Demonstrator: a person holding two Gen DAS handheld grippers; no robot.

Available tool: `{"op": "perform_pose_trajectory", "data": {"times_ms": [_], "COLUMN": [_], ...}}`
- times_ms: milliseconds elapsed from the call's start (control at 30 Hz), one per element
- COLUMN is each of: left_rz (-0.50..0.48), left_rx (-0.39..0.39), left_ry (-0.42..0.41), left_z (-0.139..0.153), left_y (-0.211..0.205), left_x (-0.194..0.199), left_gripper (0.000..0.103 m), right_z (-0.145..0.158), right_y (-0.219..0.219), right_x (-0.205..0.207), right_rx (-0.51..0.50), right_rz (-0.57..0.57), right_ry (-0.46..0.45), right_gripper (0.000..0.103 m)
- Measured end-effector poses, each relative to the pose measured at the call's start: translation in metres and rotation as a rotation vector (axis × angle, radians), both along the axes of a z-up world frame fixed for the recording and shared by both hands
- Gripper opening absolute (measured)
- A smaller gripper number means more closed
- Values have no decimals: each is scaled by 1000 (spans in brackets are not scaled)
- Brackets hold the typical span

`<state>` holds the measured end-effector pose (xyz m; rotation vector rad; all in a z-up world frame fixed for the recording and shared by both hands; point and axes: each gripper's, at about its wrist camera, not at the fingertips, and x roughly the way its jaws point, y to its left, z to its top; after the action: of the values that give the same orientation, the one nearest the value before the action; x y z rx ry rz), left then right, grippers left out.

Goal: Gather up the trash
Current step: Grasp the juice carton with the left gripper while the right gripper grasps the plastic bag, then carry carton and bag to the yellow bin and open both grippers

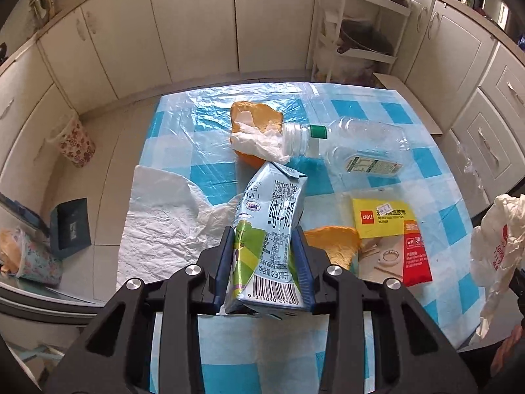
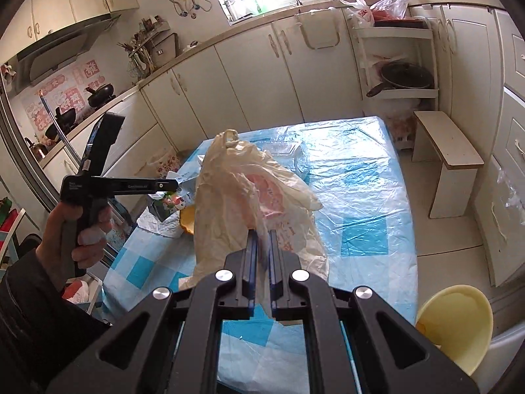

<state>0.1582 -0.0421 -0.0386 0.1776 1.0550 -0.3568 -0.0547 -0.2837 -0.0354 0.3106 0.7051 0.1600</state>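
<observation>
Our left gripper [image 1: 264, 256] clamps the milk carton [image 1: 267, 229]; right gripper [image 2: 262, 246] pinches the bag [image 2: 249, 197]. Bottle [image 1: 357, 144] at 1 o'clock remains.

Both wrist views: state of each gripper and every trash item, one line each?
Left gripper: shut on the milk carton.
Milk carton: dented, held off the table.
Right gripper: shut on the plastic bag.
Plastic bag: crumpled, hanging up from the gripper.
Bottle: empty, capped, lying on its side.
Tissue: crumpled, against the bottle's neck.
Yellow packet: flat on the table.
</observation>
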Motion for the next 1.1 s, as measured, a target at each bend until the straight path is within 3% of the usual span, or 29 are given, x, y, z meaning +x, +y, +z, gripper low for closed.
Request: {"op": "perform_pose_trajectory", "data": {"times_ms": [167,400,700,900,1100], "left_rz": [-27,-111,-219,-332,-440], "left_rx": [-62,-208,-258,-277,-283], "left_ry": [-18,-81,-78,-63,-19], "left_z": [17,50,57,56,43], "left_y": [-2,-7,-51,-107,-170], "left_x": [-12,-37,-60,-84,-113], "left_gripper": [33,33,33,33,33], "right_z": [1,4,0,-16,-61], "right_y": [-1,-9,-33,-76,-133], "right_x": [-2,-7,-22,-44,-66], "right_rx": [-2,-11,-53,-60,-42], "right_rz": [-4,-36,-132,-272,-428], "right_ry": [-8,-14,13,71,239], "right_gripper": [7,7,7,7,7]}}
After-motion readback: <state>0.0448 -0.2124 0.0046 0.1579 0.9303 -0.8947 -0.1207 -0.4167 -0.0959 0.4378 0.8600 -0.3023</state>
